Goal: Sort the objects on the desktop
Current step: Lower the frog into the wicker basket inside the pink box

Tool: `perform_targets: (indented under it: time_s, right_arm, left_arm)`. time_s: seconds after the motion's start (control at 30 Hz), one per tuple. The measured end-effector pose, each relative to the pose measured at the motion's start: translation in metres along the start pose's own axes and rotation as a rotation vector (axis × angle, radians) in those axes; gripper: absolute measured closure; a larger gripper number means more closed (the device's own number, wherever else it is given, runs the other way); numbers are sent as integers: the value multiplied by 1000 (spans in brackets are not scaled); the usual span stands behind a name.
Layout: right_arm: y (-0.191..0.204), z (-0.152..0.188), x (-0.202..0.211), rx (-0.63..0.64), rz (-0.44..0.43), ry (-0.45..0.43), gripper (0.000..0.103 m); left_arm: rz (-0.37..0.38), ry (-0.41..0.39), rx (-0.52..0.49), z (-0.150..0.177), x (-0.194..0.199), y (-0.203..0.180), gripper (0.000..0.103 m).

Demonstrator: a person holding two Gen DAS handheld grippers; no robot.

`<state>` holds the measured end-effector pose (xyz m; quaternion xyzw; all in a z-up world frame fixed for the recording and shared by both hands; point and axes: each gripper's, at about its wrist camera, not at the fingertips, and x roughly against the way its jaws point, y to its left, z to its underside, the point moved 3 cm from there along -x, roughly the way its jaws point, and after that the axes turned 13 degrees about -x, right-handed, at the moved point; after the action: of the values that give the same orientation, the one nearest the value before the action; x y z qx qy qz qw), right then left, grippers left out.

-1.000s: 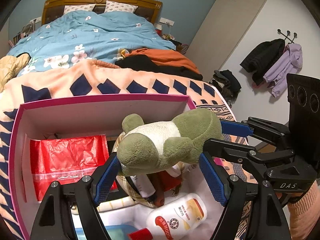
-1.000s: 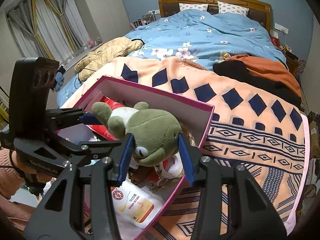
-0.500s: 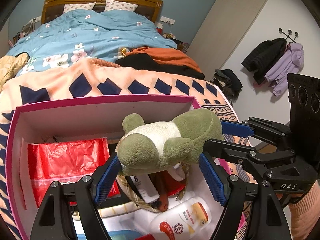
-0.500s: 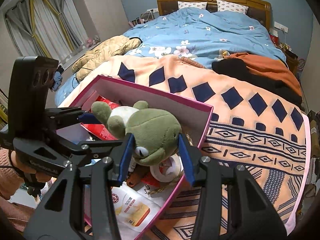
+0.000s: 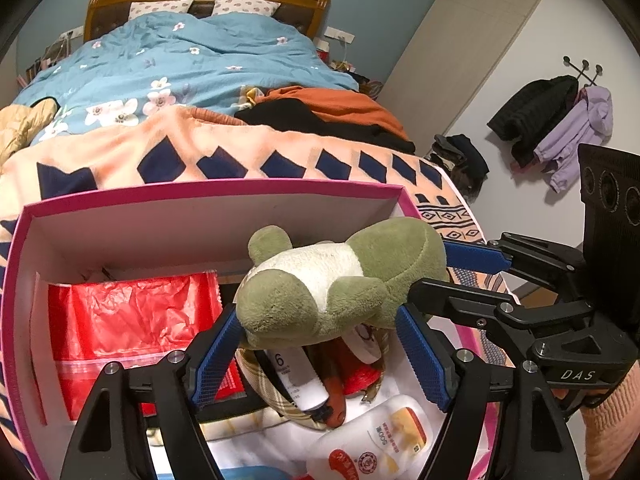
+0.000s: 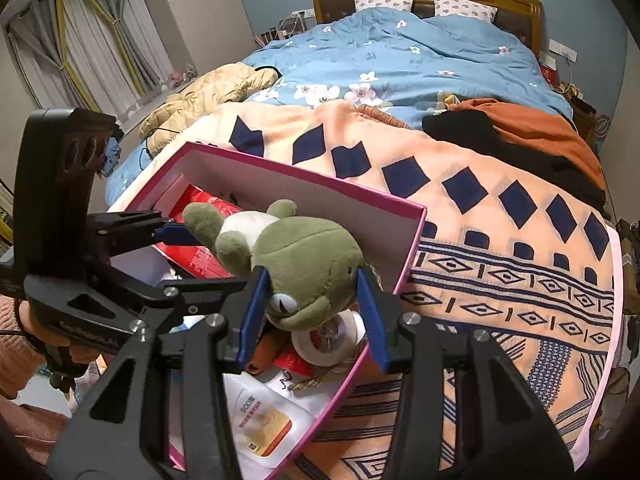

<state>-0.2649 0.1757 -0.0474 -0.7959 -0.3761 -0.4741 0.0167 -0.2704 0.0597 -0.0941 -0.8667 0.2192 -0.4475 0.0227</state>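
Behind everything is a bedroom, with a big bed under a blue flowered quilt (image 6: 400,52) and a peach blanket with dark blue diamonds (image 6: 500,240) spread in front.

On that blanket sits a pink cardboard box with white inside walls (image 5: 200,224). Both tools hold one thing above it: a soft green plush frog with a white belly (image 5: 340,280). The right gripper (image 6: 316,300) squeezes the frog's head between its blue pads, so the frog cannot fall. The left gripper (image 5: 320,340) has its pads on either side of the frog's back end, and its jaws are closing there. I think the frog is being passed from one tool to the other, or carried by both.

Just under the tools, the box is quite full. It holds a crinkly red plastic bag (image 5: 132,320), a white squeeze bottle with a yellow and red label (image 5: 376,440), and a white roll of tape (image 6: 328,340).
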Motion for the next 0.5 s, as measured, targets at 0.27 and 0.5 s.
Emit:
perform_targets:
  time_s: [0.27, 0.5]
  right_arm:
    - [3, -1, -8, 29, 28, 10, 58]
    - [0, -1, -11, 60, 116, 6, 62]
  left_arm:
    - [1, 18, 16, 4, -7, 5, 28]
    - [0, 34, -1, 2, -13, 0, 28]
